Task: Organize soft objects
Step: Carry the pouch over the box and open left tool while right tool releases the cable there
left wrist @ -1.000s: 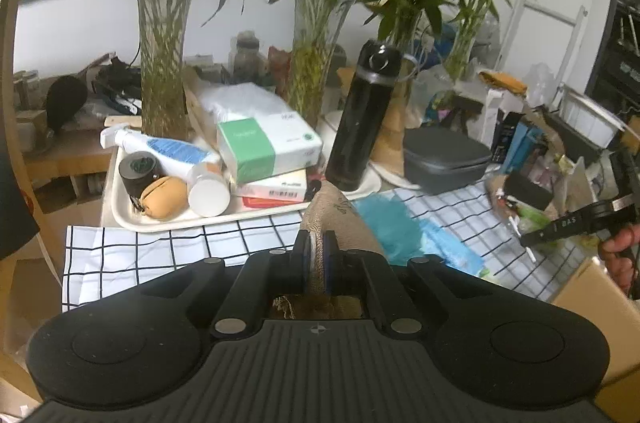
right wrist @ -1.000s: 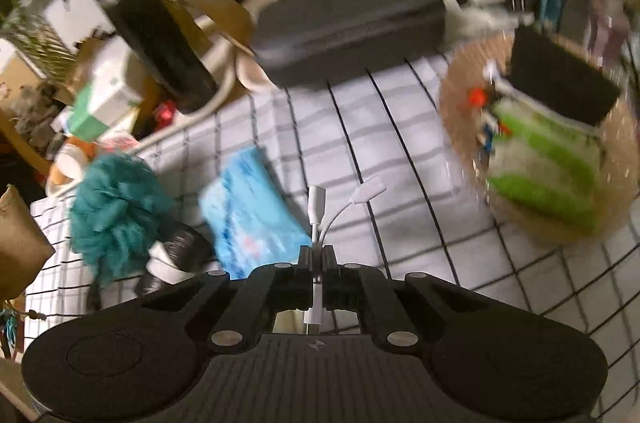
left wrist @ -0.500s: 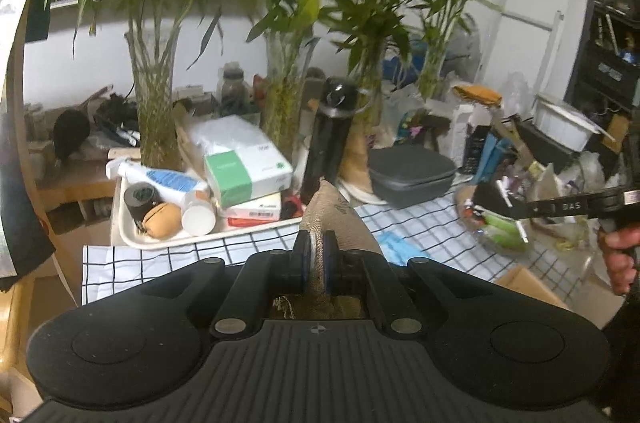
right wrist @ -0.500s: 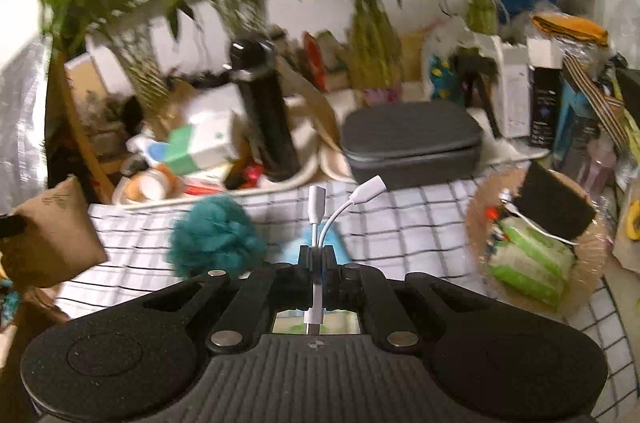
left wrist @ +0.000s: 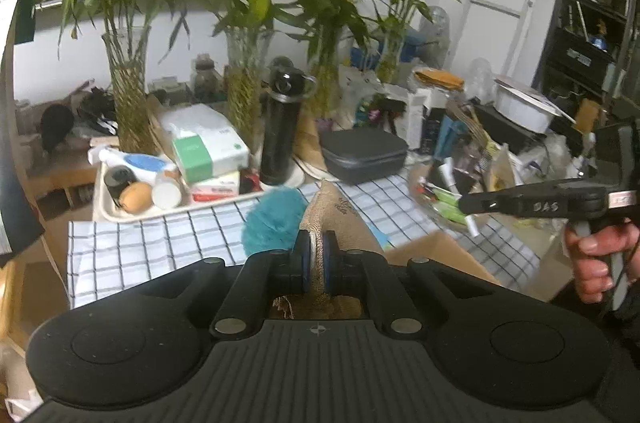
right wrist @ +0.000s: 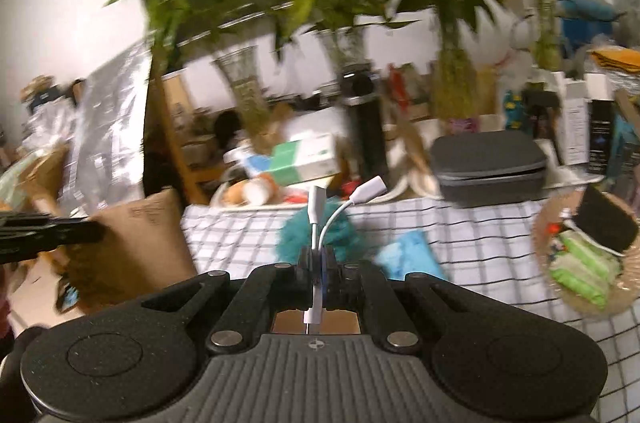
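My left gripper is shut on the edge of a tan burlap pouch, which stands up between its pads above the checked cloth. My right gripper is shut on a white adapter cable whose two plugs stick up past the fingers. A teal fluffy puff and a blue soft pack lie on the cloth beyond it. In the right wrist view the burlap pouch hangs at the left in the left gripper. The right gripper shows at the right of the left wrist view, held by a hand.
A round woven basket with green and black items sits at the right. A cream tray of toiletries, a black flask, a grey case and glass vases of bamboo line the back. An open cardboard box is near the front.
Both grippers have risen and drawn back from the table, each keeping its hold. The right wrist view has rolled from tilted to level, and the table now looks farther off.
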{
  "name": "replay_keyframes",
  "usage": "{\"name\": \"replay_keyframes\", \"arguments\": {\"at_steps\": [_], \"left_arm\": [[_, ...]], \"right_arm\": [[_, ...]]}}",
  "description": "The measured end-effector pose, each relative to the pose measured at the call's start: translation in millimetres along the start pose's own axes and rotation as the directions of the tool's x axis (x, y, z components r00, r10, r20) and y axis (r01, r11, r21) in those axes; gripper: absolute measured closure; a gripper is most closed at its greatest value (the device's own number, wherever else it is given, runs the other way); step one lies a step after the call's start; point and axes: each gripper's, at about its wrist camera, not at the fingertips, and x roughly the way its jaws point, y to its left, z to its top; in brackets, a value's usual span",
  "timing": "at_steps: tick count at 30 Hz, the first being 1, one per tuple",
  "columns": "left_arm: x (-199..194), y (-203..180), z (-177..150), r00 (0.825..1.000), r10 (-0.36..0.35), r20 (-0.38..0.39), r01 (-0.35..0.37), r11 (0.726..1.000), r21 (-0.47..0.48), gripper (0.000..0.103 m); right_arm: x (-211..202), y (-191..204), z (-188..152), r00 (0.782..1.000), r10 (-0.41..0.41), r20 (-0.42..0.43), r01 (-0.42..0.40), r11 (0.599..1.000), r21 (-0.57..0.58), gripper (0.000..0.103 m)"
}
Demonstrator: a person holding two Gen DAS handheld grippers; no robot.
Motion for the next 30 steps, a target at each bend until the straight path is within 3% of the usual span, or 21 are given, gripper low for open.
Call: {"name": "replay_keyframes", "arguments": {"at_steps": [6,15,16,18,20,23,30], "left_arm": [[0,-20,-12,0.999,-0.004,-0.048,0.004,1.0,0.0,0.096],[29,-31,-38,0.982,-0.027,-0.186,0.012,0.997,-0.078,0.092],[31,-32,-41,0.98,-0.026,-0.196,0.01,0.997,-0.082,0.091],[34,-34,-45,0.977,-0.001,-0.215,-0.014,0.998,-0.069,0.078],[32,-37,-48,0.975,0.03,-0.219,-0.041,0.998,-0.046,0.055],[28,-40,-51,0.977,0.074,-0.201,-0.08,0.997,-0.019,0.046],[19,-34,-53,0.978,0.087,-0.189,-0.096,0.995,-0.04,0.045]], "right_arm": [[-1,20,-20,0.995,0.063,-0.081,-0.069,0.995,-0.069,0.097],[1,29,-42,0.982,0.07,-0.178,-0.09,0.99,-0.107,0.097],[2,29,-44,0.98,0.072,-0.187,-0.093,0.99,-0.106,0.097],[5,27,-46,0.976,0.065,-0.206,-0.088,0.991,-0.105,0.097],[6,25,-49,0.974,0.053,-0.219,-0.077,0.992,-0.103,0.097],[7,24,-49,0.972,0.057,-0.228,-0.081,0.992,-0.096,0.097],[11,25,-53,0.966,0.055,-0.252,-0.083,0.991,-0.101,0.097]]}}
